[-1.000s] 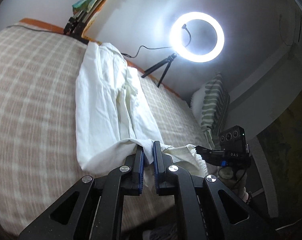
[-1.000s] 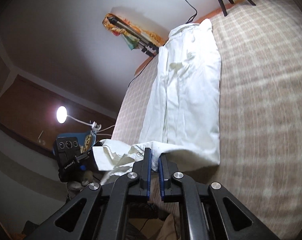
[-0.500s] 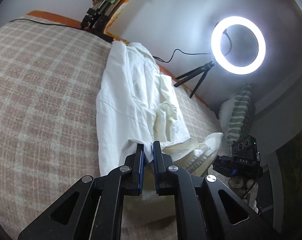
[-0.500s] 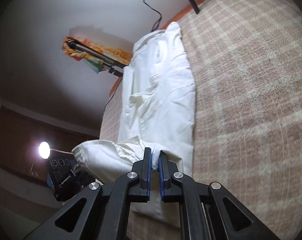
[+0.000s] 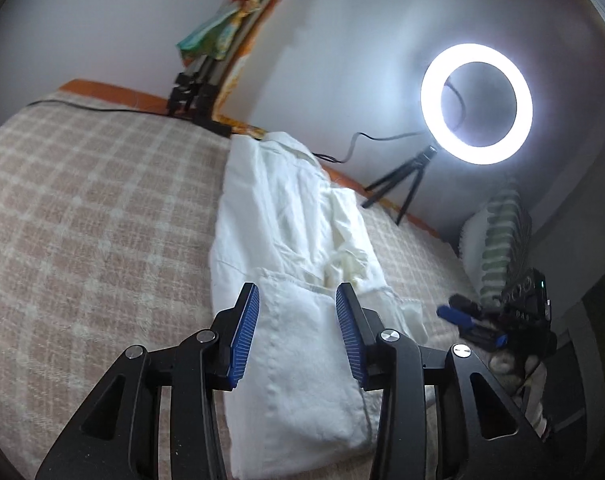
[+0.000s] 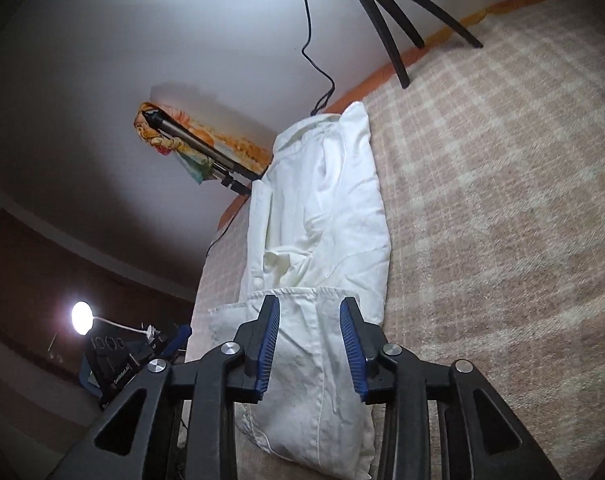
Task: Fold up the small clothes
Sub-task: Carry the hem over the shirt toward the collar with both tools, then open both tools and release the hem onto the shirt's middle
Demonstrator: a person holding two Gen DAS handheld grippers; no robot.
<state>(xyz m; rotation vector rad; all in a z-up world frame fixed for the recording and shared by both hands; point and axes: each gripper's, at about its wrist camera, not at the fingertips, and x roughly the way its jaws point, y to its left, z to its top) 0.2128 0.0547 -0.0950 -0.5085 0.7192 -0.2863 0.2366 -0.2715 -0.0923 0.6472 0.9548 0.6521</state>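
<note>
A white garment (image 5: 286, 240) lies in a long strip on the checked beige bedspread (image 5: 94, 216), its near end folded back over itself with the hem (image 5: 302, 280) facing away from me. My left gripper (image 5: 297, 300) hovers over that folded flap, its jaws opening, the blue pads clear of the cloth. In the right wrist view the same garment (image 6: 326, 216) runs away from me, and my right gripper (image 6: 310, 312) stands over the folded end (image 6: 314, 380), jaws opening too, gripping nothing. The right gripper (image 5: 474, 320) also shows in the left wrist view, at the bed's right edge.
A lit ring light (image 5: 476, 102) on a small tripod (image 5: 402, 184) stands at the bed's far edge, its cable trailing along the wall. A folded black tripod (image 5: 194, 88) leans there as well. A striped pillow (image 5: 498, 240) sits far right. A lamp (image 6: 81, 318) glows beyond the bed.
Both grippers carried the garment's near end forward over the rest, laid it down, and let go; their jaws went from shut on the cloth to apart.
</note>
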